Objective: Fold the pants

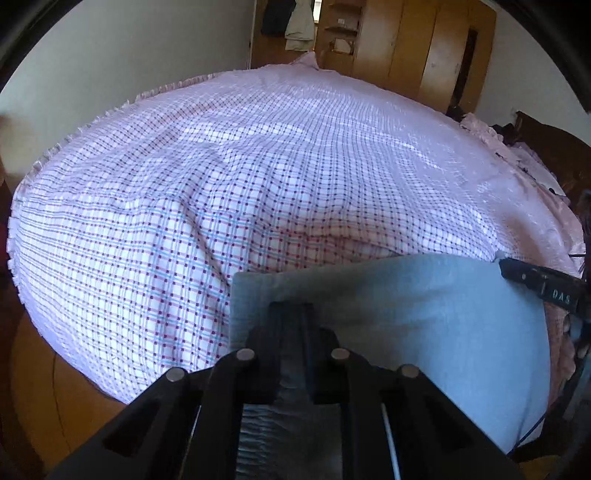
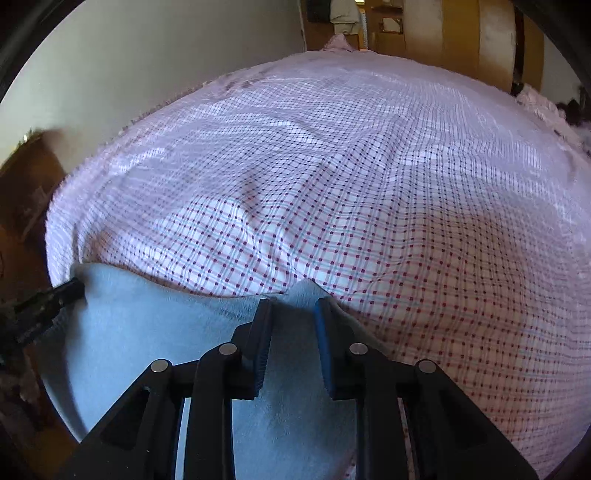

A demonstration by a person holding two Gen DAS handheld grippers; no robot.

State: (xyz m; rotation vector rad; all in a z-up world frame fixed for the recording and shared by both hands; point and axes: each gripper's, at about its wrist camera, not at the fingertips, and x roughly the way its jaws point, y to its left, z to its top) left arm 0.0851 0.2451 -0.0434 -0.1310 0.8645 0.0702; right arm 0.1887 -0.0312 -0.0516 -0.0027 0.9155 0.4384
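Observation:
Light blue pants [image 1: 424, 314] lie folded on the near part of a checked bed sheet [image 1: 258, 166]. In the left wrist view my left gripper [image 1: 291, 308] is shut on the left corner of the pants, its fingers almost together with cloth between them. At the right edge of that view my right gripper [image 1: 535, 284] holds the other corner. In the right wrist view the right gripper [image 2: 293, 308] is shut on a raised peak of the pants [image 2: 147, 325], cloth bunched between the blue pads. At the far left there, the left gripper [image 2: 55, 295] grips the pants' edge.
The bed sheet [image 2: 369, 184] is rumpled, with a pink frilled border. A wooden wardrobe [image 1: 424, 48] and hanging clothes [image 1: 299, 26] stand beyond the far end. Wooden floor [image 1: 55, 387] shows at the bed's left side.

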